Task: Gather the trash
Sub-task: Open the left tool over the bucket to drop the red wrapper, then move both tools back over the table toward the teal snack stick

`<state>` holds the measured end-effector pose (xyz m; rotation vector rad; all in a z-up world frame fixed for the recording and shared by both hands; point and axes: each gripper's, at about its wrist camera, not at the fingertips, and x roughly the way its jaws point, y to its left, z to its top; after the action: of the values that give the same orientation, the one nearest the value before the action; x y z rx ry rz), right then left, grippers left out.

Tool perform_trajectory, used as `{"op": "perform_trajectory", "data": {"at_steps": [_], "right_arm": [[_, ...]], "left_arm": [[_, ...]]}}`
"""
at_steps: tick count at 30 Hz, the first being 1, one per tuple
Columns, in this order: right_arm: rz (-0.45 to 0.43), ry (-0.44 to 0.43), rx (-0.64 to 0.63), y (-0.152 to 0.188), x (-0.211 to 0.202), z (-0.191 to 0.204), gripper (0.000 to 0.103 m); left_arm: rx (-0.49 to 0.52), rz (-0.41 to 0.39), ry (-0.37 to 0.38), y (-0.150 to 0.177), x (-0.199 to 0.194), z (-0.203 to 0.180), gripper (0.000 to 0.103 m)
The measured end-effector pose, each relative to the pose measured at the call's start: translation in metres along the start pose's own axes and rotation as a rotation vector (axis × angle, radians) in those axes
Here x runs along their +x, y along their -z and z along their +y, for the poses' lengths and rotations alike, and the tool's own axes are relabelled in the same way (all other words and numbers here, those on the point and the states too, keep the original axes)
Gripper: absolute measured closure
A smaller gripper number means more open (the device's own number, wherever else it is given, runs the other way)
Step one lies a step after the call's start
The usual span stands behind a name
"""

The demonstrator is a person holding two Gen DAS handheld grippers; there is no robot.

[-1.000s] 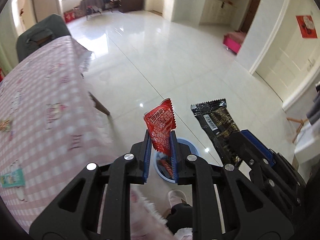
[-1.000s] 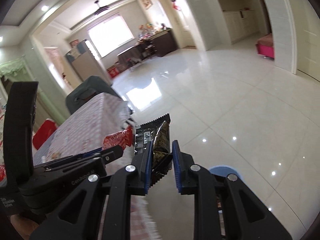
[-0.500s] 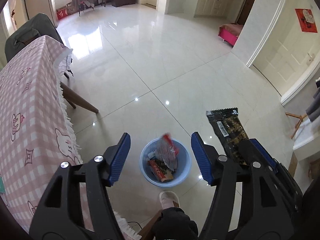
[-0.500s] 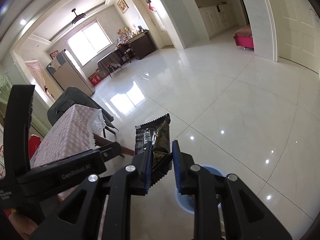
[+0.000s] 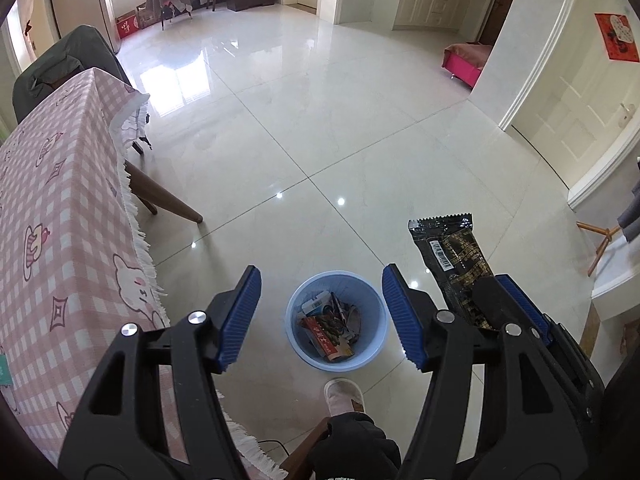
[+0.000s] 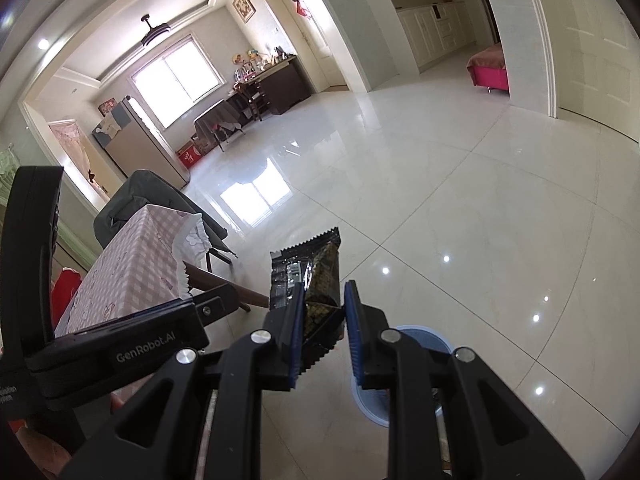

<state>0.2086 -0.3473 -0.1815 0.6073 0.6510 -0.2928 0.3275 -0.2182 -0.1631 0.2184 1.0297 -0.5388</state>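
A light blue trash bin [image 5: 374, 316] stands on the floor below me with several wrappers in it, among them a red wrapper [image 5: 326, 338]. My left gripper [image 5: 320, 312] hangs right above the bin, open and empty. My right gripper [image 6: 323, 316] is shut on a black and gold snack wrapper [image 6: 316, 280], which sticks up from its jaws. In the left wrist view the wrapper [image 5: 450, 256] and right gripper [image 5: 508, 304] sit just right of the bin. The bin's rim [image 6: 420, 334] peeks out behind the right fingers.
A table with a pink checked cloth [image 5: 52, 216] stands to the left, its wooden leg [image 5: 168, 200] slanting onto the glossy tile floor [image 5: 320, 120]. A dark chair [image 5: 60, 68] stands behind it. A foot in a pink slipper [image 5: 342, 394] is beside the bin.
My left gripper opened and let go of the red wrapper, which fell into the bin. The right gripper still holds the black wrapper.
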Motion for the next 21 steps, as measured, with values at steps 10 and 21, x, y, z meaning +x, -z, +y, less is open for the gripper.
{"op": "perform_trajectory", "data": {"at_steps": [10,21], "right_arm": [[-0.029,-0.004,-0.007,-0.003,-0.003,0.002,0.078],[-0.065,-0.002,-0.025,-0.006,-0.016,0.019,0.074]], "left_arm": [[-0.001,-0.015,-0.004,-0.001,-0.005,0.004,0.04],[-0.021,-0.048,-0.009,0.0,-0.028,0.017,0.04]]}}
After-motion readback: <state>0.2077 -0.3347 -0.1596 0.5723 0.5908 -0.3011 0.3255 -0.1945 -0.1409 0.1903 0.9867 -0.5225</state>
